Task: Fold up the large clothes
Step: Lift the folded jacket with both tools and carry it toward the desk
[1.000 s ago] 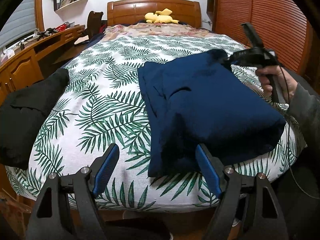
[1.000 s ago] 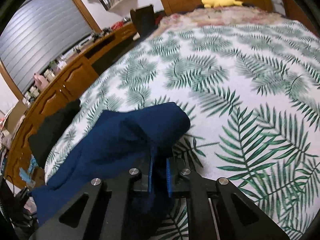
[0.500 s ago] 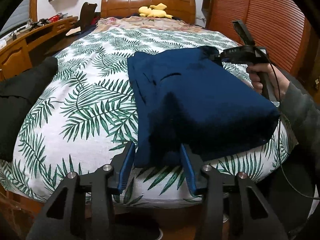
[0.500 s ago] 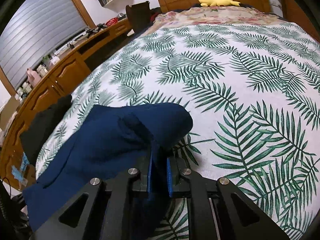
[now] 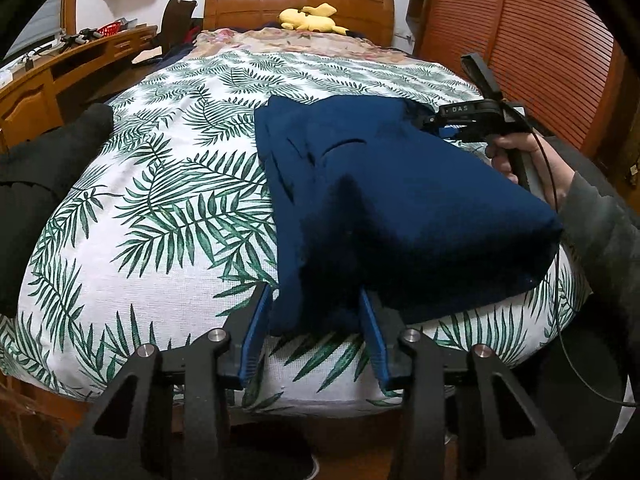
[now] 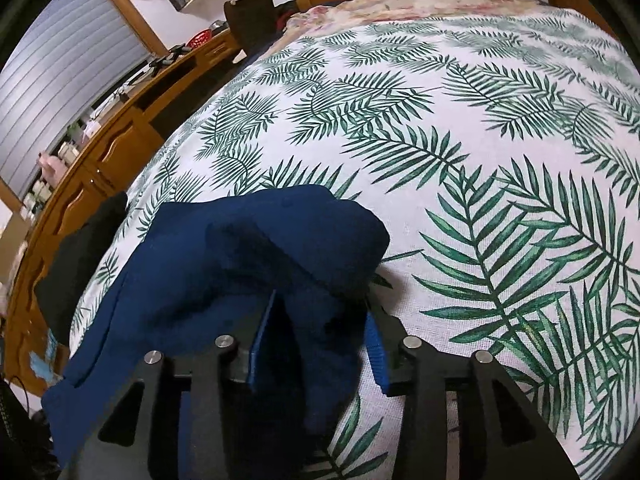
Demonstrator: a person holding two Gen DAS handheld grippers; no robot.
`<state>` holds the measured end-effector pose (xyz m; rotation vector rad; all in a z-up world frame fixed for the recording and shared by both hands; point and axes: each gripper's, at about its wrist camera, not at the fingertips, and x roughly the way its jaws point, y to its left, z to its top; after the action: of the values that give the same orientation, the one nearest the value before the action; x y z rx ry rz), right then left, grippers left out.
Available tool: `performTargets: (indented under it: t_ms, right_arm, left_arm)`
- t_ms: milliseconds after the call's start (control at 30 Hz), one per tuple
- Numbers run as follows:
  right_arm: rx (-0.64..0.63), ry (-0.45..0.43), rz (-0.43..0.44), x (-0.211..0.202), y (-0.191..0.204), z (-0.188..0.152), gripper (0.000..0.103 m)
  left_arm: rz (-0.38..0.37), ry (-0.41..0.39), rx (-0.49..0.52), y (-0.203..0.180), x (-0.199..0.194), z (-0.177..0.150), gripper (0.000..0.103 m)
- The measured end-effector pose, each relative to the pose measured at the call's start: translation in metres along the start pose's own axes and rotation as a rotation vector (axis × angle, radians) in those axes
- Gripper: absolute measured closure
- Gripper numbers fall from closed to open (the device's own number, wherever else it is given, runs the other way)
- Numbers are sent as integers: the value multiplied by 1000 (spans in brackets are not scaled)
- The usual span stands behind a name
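The navy blue garment (image 5: 400, 208) is lying folded on the leaf-print bedspread (image 5: 168, 216), near the foot of the bed and toward its right side. The left gripper (image 5: 316, 320) is resting at the near corner of the garment; its blue fingers (image 5: 256, 332) are standing half apart with the cloth corner between them, and I cannot tell whether they are pressing it. The right gripper (image 6: 318, 332), held by a hand (image 5: 520, 160) at the far corner, is opening its jaws, with a fold of cloth lying loosely between them. A black garment (image 5: 36, 176) is lying at the left edge.
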<state>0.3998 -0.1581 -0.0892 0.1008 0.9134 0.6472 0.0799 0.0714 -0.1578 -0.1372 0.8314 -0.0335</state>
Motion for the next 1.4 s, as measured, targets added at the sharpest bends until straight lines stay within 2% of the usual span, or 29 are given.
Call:
performTargets:
  t_ms: [100, 133, 167, 233, 267, 433, 567, 733, 900, 1033, 1167, 1400]
  right_arm:
    - [10, 3, 5, 1, -1, 1, 60]
    - [9, -1, 17, 1, 0, 1, 68]
    - [-2, -11, 36, -1, 2, 1, 82]
    - [-54, -44, 36, -6, 11, 1, 90]
    - [-77, -66, 29, -10, 16, 2, 91]
    - [-85, -203, 92, -47, 29, 5, 92]
    - [-177, -315, 55, -74, 50, -4, 92]
    - [-242, -344, 37, -91, 68, -16, 92]
    - [-290, -339, 24, -87, 94, -14, 92]
    - [-345, -330, 15, -70, 138, 5, 93]
    - [-411, -313, 31, -45, 199, 30, 93]
    - [-507, -293, 97, -9, 319, 69, 93]
  left_arm:
    - [-11, -1, -7, 2, 2, 1, 60]
    - [-17, -3, -6, 2, 2, 1, 65]
    - [-35, -5, -6, 2, 1, 1, 78]
    - [-41, -5, 20, -1, -1, 1, 84]
    - [-27, 1, 48, -5, -2, 2, 87]
    - [-34, -46, 45, -7, -15, 8, 90]
    - [-21, -103, 38, -6, -25, 17, 91]
    - [-8, -159, 13, 7, -31, 27, 92]
    - [10, -208, -21, 39, -43, 32, 93]
    - [44, -247, -35, 80, -61, 35, 93]
    - [107, -292, -54, 131, -87, 38, 93]
    - [270, -370, -120, 229, -145, 42, 93]
